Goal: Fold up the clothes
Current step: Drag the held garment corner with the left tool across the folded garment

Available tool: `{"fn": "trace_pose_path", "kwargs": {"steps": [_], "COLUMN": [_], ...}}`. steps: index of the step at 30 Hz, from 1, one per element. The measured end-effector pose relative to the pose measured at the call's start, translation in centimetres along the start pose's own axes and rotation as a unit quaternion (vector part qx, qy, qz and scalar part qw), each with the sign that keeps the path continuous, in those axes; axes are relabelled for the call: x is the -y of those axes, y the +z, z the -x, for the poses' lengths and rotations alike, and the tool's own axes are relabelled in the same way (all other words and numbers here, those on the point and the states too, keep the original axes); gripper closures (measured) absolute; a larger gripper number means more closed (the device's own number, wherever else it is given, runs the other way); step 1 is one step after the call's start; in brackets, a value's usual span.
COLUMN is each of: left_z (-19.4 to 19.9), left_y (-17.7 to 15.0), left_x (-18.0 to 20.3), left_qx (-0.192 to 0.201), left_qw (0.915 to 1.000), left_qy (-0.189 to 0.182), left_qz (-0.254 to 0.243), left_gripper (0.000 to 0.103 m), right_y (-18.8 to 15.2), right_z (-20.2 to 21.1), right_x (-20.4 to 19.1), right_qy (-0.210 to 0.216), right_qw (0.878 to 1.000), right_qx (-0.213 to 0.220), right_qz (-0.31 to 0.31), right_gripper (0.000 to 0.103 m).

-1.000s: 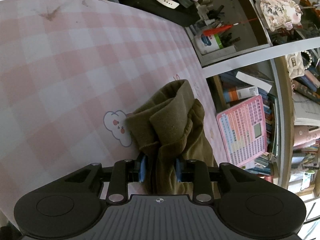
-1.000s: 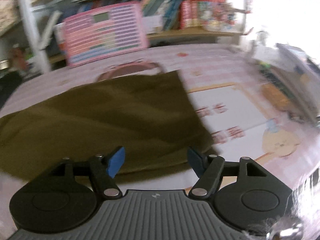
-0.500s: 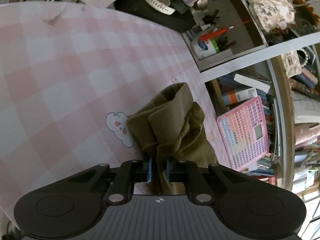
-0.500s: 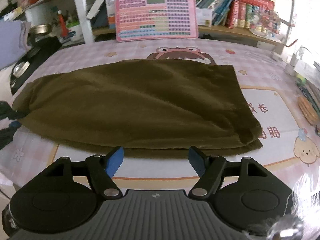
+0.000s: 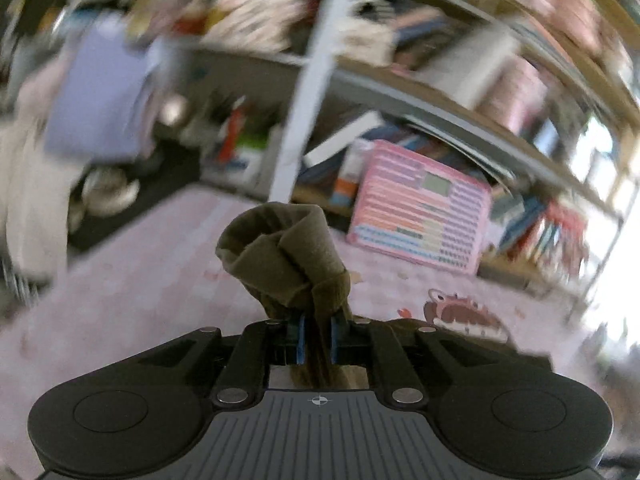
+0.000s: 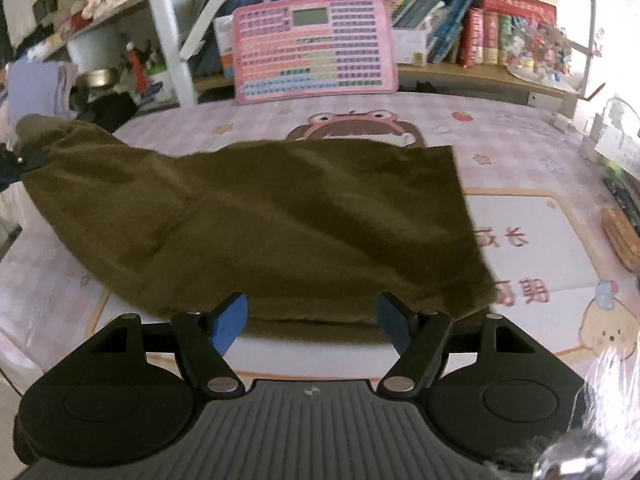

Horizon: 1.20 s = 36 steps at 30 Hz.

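Note:
An olive-brown garment [image 6: 280, 216] lies spread across the pink cartoon table cover [image 6: 520, 216]. Its left end is raised off the table at the far left of the right wrist view. My left gripper [image 5: 317, 338] is shut on that bunched end of the garment [image 5: 288, 260], which sticks up between the blue pads. My right gripper [image 6: 312, 320] is open, with its blue pads just over the garment's near edge and nothing between them.
A pink toy keyboard [image 6: 312, 48] leans against the shelf at the table's back, with books [image 6: 508, 32] to its right. A white shelf post [image 6: 168, 40] and a lilac cloth [image 6: 32, 88] are at the back left. Items line the right table edge [image 6: 620, 232].
My left gripper has lifted and swung up with the garment's end, so its view is blurred and faces the shelves. My right gripper moved closer to the garment's near edge.

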<state>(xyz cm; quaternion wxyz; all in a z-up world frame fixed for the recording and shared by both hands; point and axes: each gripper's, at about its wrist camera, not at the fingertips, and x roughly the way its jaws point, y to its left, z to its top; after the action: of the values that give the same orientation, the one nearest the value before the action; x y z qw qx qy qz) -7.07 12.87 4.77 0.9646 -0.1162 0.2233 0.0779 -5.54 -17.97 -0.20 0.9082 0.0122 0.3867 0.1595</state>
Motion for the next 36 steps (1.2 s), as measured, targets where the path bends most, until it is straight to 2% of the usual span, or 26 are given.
{"fn": "trace_pose_path", "kwargs": {"steps": [3, 6, 9, 13, 15, 17, 18, 21, 23, 25, 27, 29, 31, 33, 34, 36], "left_z": [-0.1, -0.2, -0.4, -1.8, -3.1, -4.8, -5.5, -6.6, -6.1, -5.2, -3.8, -2.3, -0.6, 0.7, 1.2, 2.1], "left_y": [-0.3, -0.7, -1.3, -3.8, -5.4, -7.1, -8.0, -10.3, -10.9, -11.0, -10.6, -10.1, -8.9, -7.8, -7.7, -7.9], "left_x": [4.2, 8.5, 12.6, 17.3, 19.2, 20.8, 21.3, 22.2, 21.9, 21.3, 20.4, 19.4, 17.7, 15.4, 14.3, 12.5], "left_qx": [-0.004, -0.007, -0.014, -0.046, -0.077, -0.120, -0.144, -0.191, -0.204, -0.211, -0.207, -0.201, -0.187, -0.176, -0.171, -0.162], "left_qw": [0.9967, 0.9868, 0.9705, 0.9431, 0.9312, 0.9191, 0.9139, 0.9049, 0.9068, 0.9135, 0.9245, 0.9358, 0.9599, 0.9801, 0.9835, 0.9848], "left_qy": [0.017, 0.034, 0.048, 0.060, 0.073, 0.086, 0.090, 0.114, 0.120, 0.119, 0.120, 0.123, 0.106, 0.068, 0.055, 0.039], "left_qz": [-0.079, -0.158, -0.236, -0.324, -0.349, -0.365, -0.369, -0.363, -0.349, -0.327, -0.297, -0.263, -0.180, -0.061, -0.016, 0.049], "left_gripper": [0.093, 0.093, 0.093, 0.088, 0.083, 0.071, 0.062, 0.057, 0.049, 0.030, 0.029, 0.029, 0.029, 0.029, 0.029, 0.029], "right_y": [0.9, 1.3, 1.3, 0.9, 0.6, 0.3, 0.2, 0.0, 0.0, 0.1, 0.5, 1.4, 2.6, 3.8, 4.4, 5.4], "right_z": [0.4, 0.6, 0.7, 0.8, 0.8, 0.7, 0.7, 0.7, 0.8, 0.7, 0.4, -0.3, -1.3, -2.5, -3.3, -5.2], "right_x": [2.8, 5.1, 7.2, 10.0, 11.3, 12.5, 13.0, 14.2, 14.8, 15.2, 15.3, 15.1, 14.3, 13.0, 12.3, 10.9], "right_qy": [0.015, 0.031, 0.048, 0.061, 0.064, 0.066, 0.067, 0.071, 0.077, 0.088, 0.109, 0.155, 0.208, 0.255, 0.277, 0.302], "right_qw": [1.000, 0.999, 0.998, 0.997, 0.997, 0.996, 0.996, 0.995, 0.995, 0.994, 0.991, 0.984, 0.971, 0.957, 0.948, 0.931], "right_qx": [0.005, 0.005, 0.003, -0.004, -0.009, -0.016, -0.019, -0.025, -0.024, -0.026, -0.032, -0.047, -0.066, -0.088, -0.101, -0.130], "right_qz": [-0.016, -0.024, -0.030, -0.043, -0.049, -0.055, -0.058, -0.061, -0.061, -0.061, -0.064, -0.077, -0.094, -0.110, -0.121, -0.160], "right_gripper": [0.033, 0.033, 0.033, 0.033, 0.033, 0.033, 0.033, 0.033, 0.033, 0.033, 0.033, 0.033, 0.031, 0.029, 0.027, 0.027]}}
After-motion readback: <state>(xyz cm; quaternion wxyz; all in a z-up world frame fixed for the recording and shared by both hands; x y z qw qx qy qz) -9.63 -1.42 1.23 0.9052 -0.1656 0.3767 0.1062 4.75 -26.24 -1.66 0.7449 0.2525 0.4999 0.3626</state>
